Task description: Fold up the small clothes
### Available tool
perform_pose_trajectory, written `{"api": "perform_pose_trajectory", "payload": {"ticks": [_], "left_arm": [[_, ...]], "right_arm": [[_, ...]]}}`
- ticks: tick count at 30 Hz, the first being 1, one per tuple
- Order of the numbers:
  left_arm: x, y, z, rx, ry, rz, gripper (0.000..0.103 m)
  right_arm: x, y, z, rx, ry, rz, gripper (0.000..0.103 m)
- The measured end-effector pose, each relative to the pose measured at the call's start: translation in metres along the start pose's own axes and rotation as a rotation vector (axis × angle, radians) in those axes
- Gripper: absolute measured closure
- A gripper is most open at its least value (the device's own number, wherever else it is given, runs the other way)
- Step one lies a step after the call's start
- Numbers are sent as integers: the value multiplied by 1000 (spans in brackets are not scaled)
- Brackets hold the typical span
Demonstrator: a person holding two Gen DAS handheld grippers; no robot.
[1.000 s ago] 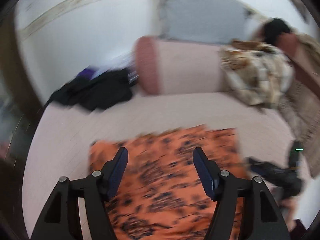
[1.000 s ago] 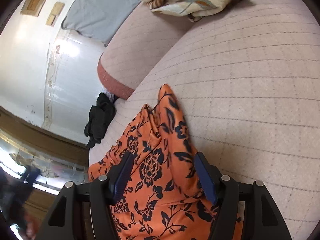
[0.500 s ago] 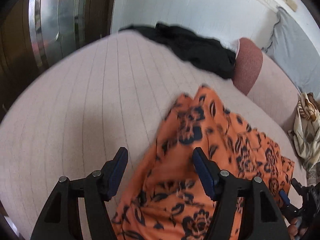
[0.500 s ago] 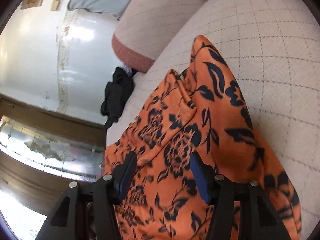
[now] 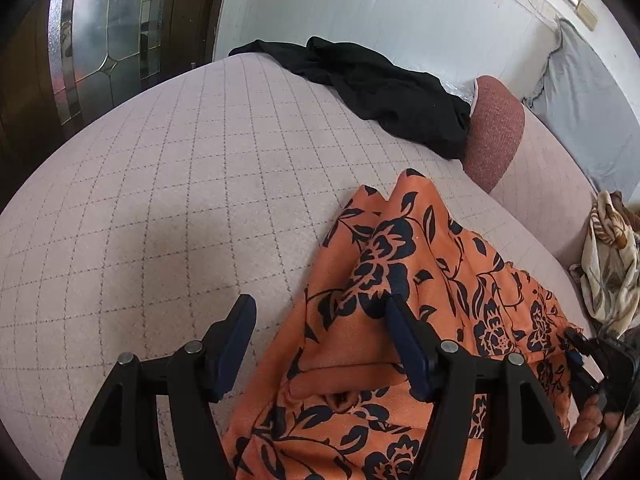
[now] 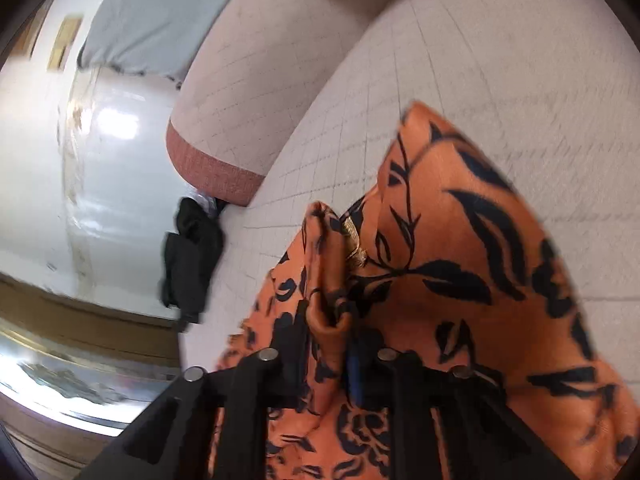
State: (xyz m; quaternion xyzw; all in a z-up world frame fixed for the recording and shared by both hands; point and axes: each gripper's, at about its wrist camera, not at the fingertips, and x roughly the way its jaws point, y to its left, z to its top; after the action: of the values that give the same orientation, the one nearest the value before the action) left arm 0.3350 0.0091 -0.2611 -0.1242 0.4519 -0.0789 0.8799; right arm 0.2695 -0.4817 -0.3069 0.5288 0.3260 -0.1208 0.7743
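Observation:
An orange garment with a dark floral print (image 5: 400,248) lies rumpled on the pale checked cushion (image 5: 180,184). My left gripper (image 5: 320,306) is open low over the garment's left edge, one finger above the cloth and the other above bare cushion. In the right wrist view the garment (image 6: 460,240) fills the lower half. The jaws of my right gripper (image 6: 328,324) are closing, and a raised fold of the orange cloth is pinched between them. That right gripper (image 5: 580,348) also shows at the garment's far right edge, with a hand behind it.
A black garment (image 5: 392,92) lies heaped at the cushion's far end by a bolster with a reddish end (image 5: 496,128). A grey pillow (image 5: 588,92) leans on the white wall. A beige leaf-print cloth (image 5: 608,256) sits at the right. A glazed wooden door (image 5: 100,40) stands at the left.
The left gripper dropped and rolled, ending over the garment's left edge, still open. The right gripper pushed further onto the garment and its jaws came together on a fold of cloth.

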Motion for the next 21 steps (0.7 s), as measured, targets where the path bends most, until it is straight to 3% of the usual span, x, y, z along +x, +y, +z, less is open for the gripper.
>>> {"api": "perform_pose_trajectory", "payload": {"ticks": [1, 5, 11, 15, 17, 19, 21], "left_arm": [[-1, 1, 0, -7, 1, -4, 35], [-5, 5, -2, -10, -4, 3, 35], [-5, 9, -8, -15, 12, 14, 35], [-6, 10, -10, 5, 14, 44, 35], [-3, 9, -11, 33, 28, 74, 35], [6, 7, -15, 79, 59, 121, 35], [12, 6, -18, 108, 71, 156, 35]], "right_arm": [[-8, 7, -3, -43, -28, -9, 92], [-50, 35, -13, -207, -135, -27, 93], [-100, 47, -38, -290, -178, -27, 94], [-119, 25, -54, -340, -248, -182, 94], [-112, 6, -53, -333, -209, -249, 94], [-91, -16, -50, -300, -104, -334, 90], [-86, -27, -48, -239, -58, -351, 88]]}}
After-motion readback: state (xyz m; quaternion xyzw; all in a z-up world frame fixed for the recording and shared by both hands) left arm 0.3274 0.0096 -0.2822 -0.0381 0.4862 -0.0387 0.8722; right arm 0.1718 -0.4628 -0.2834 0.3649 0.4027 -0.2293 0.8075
